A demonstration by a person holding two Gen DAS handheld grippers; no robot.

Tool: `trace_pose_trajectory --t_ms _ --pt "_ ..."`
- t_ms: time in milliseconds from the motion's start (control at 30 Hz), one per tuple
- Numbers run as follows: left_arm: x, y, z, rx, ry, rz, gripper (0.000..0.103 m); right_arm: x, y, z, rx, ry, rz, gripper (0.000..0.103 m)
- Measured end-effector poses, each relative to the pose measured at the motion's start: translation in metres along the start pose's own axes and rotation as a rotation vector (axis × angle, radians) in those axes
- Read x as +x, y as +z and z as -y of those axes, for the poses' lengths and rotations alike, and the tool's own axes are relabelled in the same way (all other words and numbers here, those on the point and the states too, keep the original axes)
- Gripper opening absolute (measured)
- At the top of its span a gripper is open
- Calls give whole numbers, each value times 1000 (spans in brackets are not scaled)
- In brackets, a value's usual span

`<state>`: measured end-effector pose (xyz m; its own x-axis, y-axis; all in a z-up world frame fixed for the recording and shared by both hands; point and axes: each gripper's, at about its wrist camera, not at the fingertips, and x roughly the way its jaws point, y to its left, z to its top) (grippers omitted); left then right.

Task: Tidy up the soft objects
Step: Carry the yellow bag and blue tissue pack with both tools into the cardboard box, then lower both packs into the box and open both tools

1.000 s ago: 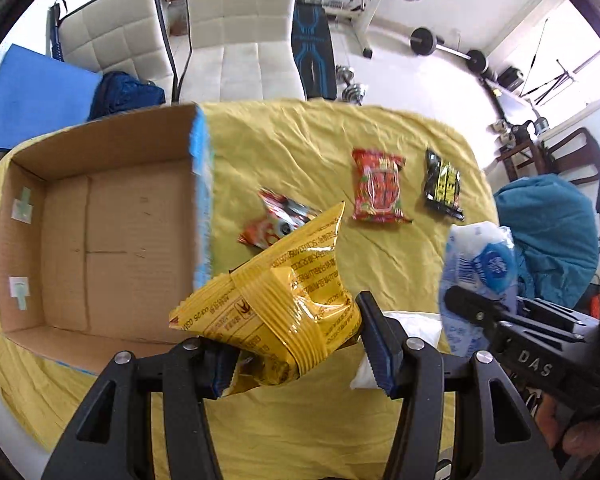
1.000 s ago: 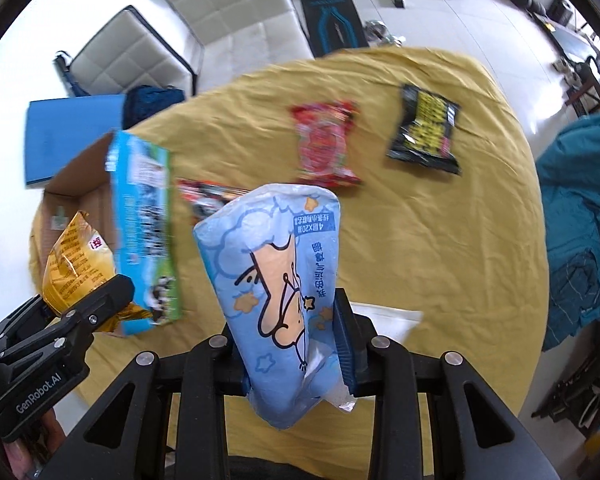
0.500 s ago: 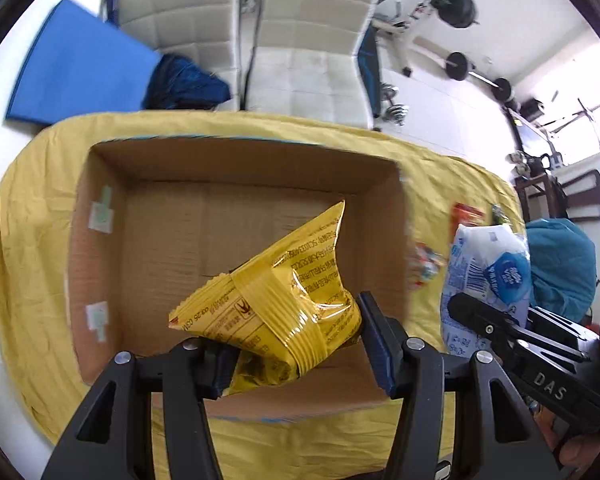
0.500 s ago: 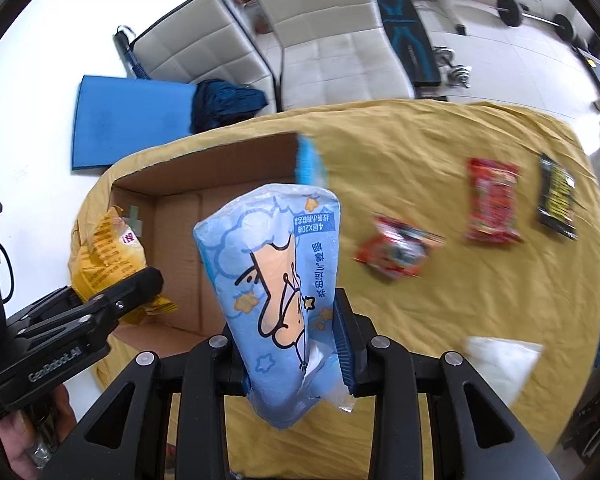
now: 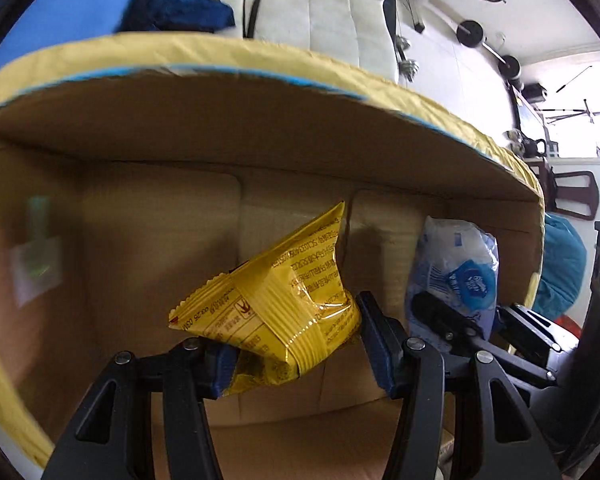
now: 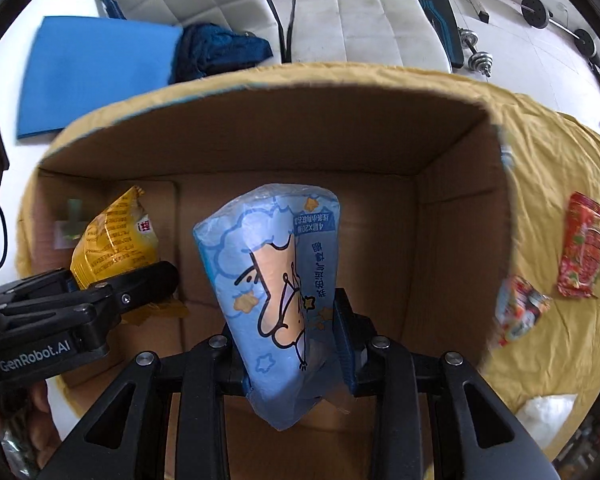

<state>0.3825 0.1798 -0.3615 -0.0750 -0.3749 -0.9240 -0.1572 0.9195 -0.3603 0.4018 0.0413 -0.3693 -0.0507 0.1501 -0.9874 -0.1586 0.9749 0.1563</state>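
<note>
Two packs in hand: my left tongs [image 5: 296, 344] are clamped on the yellow snack bag [image 5: 276, 312], right tongs [image 6: 296, 344] on the blue tissue pack [image 6: 276, 280], both hanging inside the cardboard box [image 6: 452, 240]. Both look light, squishy and crinkly, so I'm pinching mid-body. At 3 o'clock, a red packet [image 6: 582, 246] waits on the worktop [image 6: 552, 344]. The box floor below the tongs is hidden.

left wrist view: close, looking down into the open brown cardboard box [image 5: 260, 152].
right wrist view: close, same box [image 6: 452, 216] interior shared.
</note>
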Motion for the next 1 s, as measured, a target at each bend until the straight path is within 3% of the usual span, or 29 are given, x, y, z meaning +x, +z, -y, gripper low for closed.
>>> trace_pose_trajectory --t_ms 200,333,567,767,1000 --pt "18 21 -1 3 -37 -46 52 22 11 1 -7 -28 5 37" --pt "16 26 10 30 -57 -54 52 21 15 5 12 0 25 55" --pt "16 22 22 71 -83 -79 53 17 16 0 -5 -12 26 61" --pt "15 22 14 45 -39 -95 58 10 10 -3 -6 -14 31 66" --pt "-17 2 22 71 64 -10 58 -2 -1 -6 11 -17 53 67"
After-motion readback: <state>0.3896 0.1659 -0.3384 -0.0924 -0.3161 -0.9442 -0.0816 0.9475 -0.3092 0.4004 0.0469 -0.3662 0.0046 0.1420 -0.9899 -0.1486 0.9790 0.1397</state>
